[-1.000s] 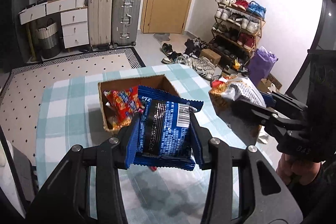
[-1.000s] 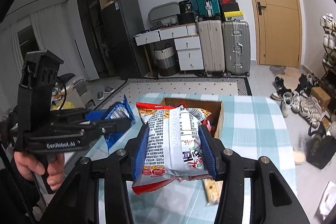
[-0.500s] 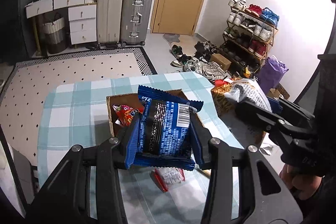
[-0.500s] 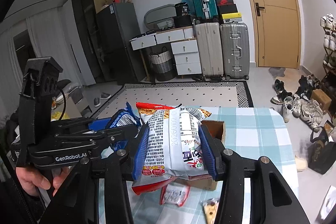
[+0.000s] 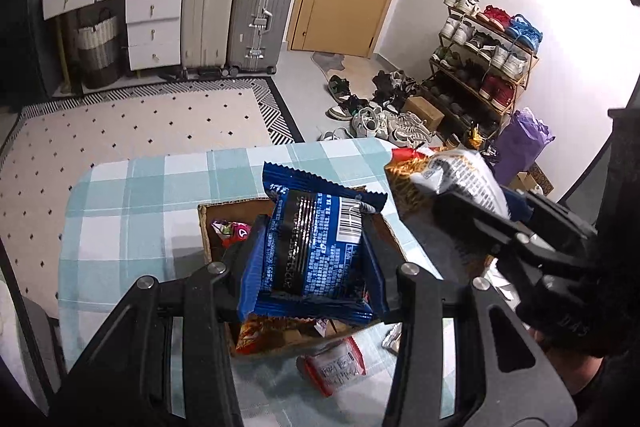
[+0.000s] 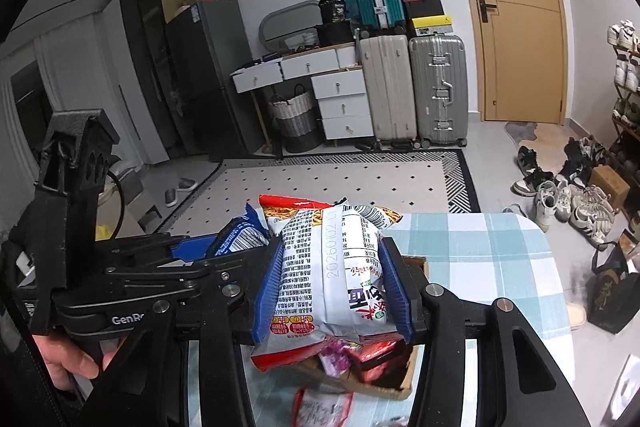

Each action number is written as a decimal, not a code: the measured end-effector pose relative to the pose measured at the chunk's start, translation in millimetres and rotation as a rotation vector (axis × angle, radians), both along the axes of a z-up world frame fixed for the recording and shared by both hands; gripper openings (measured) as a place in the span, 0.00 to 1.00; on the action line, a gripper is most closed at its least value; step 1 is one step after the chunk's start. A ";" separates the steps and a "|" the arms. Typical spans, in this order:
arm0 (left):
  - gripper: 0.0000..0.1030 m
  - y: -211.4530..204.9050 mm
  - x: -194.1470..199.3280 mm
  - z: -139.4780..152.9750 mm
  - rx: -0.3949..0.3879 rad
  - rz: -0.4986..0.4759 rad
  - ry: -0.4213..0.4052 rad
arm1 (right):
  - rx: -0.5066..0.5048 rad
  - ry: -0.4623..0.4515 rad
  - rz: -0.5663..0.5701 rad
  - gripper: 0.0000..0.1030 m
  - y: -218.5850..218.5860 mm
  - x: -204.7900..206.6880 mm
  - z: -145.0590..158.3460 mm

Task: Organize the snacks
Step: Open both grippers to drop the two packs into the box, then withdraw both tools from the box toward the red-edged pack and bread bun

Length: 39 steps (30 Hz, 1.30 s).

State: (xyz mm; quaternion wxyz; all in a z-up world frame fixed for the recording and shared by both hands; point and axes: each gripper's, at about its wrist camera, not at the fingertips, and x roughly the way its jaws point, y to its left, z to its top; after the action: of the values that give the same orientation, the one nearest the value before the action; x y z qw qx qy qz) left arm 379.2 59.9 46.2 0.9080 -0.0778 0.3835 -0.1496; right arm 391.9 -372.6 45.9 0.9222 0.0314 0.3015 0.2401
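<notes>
Left wrist view shows the left gripper (image 5: 316, 251) clamped on a blue snack packet (image 5: 316, 247), its blue pads pressing both sides of the wrapper, with the packet hanging right over the open cardboard box (image 5: 208, 227) on the checked tablecloth (image 5: 132, 211). Right wrist view has the right gripper (image 6: 332, 287) closed tight on a white and red noodle packet (image 6: 332, 267), also above the box, whose corner (image 6: 416, 263) peeks out beside the pad. Several snacks already lie inside the box (a pink one and an orange one are visible), and a small red and white packet (image 5: 336, 367) lies loose on the cloth just in front of it

Judging by this, the step in hand is carrying both packets to the box. The next move likely calls for lowering each into the opening and spreading the jaws, one after the other so the two grippers, now close together, do not collide
</notes>
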 end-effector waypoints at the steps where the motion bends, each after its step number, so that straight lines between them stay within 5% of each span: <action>1: 0.39 0.4 4.3 -5.3 -0.004 -0.003 0.008 | -0.008 0.009 -0.009 0.46 1.0 5.4 -4.6; 22: 0.43 1.6 71.3 -71.6 -0.062 -0.024 0.086 | -0.030 0.173 -0.030 0.49 -7.2 64.0 -98.9; 26: 0.62 2.5 67.8 -67.5 -0.039 -0.019 0.059 | -0.022 0.152 -0.046 0.75 -12.7 60.0 -97.1; 39: 0.70 22.8 22.1 -36.8 -0.038 0.040 0.027 | 0.012 0.092 -0.072 0.76 -37.7 22.3 -63.1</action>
State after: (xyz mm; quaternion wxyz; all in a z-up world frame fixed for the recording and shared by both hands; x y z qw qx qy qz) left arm 401.3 82.7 9.3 0.9040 -0.1048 0.3910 -0.1379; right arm 414.2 -410.3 -17.2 0.9152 0.0588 0.3407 0.2068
